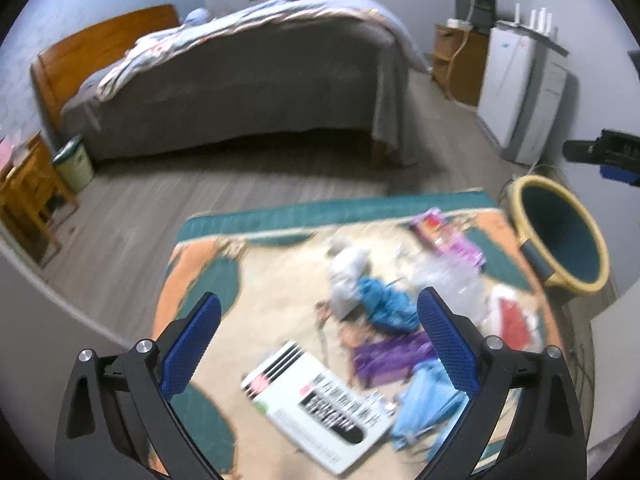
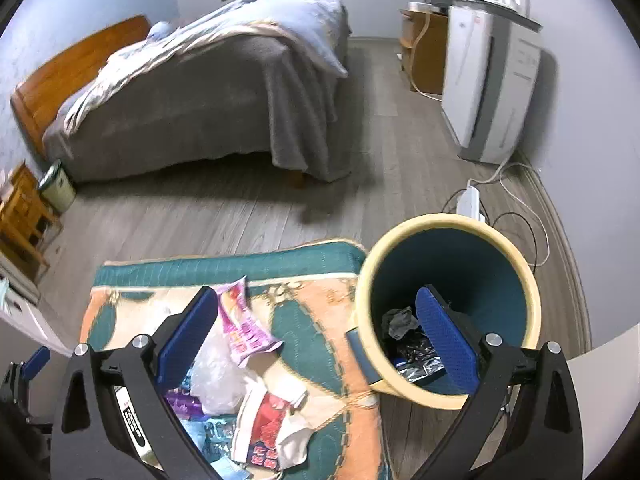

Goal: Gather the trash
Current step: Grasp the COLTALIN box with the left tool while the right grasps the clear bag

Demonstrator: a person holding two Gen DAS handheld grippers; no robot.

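Through the left wrist camera I see my left gripper (image 1: 320,336) with its jaws spread as wide as they go and nothing between the two blue pads (image 1: 192,344); it hangs over a patterned rug (image 1: 208,276) strewn with trash. The picture is blurred, but I count one white box (image 1: 316,404) with black stripes nearest the gripper, one purple wrapper (image 1: 390,356), one light blue wrapper (image 1: 428,404) just beside the box, one darker blue crumpled piece (image 1: 386,304), one grey-white wad (image 1: 346,276), one clear plastic bag (image 1: 452,276), one red-and-white packet (image 1: 514,320) and one pink packet (image 1: 448,236) near the rug's far edge. One bin (image 1: 520,200), yellow outside and teal inside, stands off the rug's right corner. At the right edge the other gripper shows only partly. Behind are one bed (image 1: 240,92) and one small green-lidded pail (image 1: 76,164). Through the right wrist camera my right gripper (image 2: 318,328) is likewise fully open and holds nothing; one finger is over the rug (image 2: 312,320), the other over the bin (image 2: 516,264) mouth. Inside the bin I make out one dark crumpled piece (image 2: 400,322) and one shiny foil wrapper (image 2: 424,368). On the rug here lie the pink packet (image 2: 244,324), the clear bag (image 2: 218,376) and the red-and-white packet (image 2: 272,420), all touching in one heap. One power strip (image 2: 470,198) lies on the floor beyond the bin.
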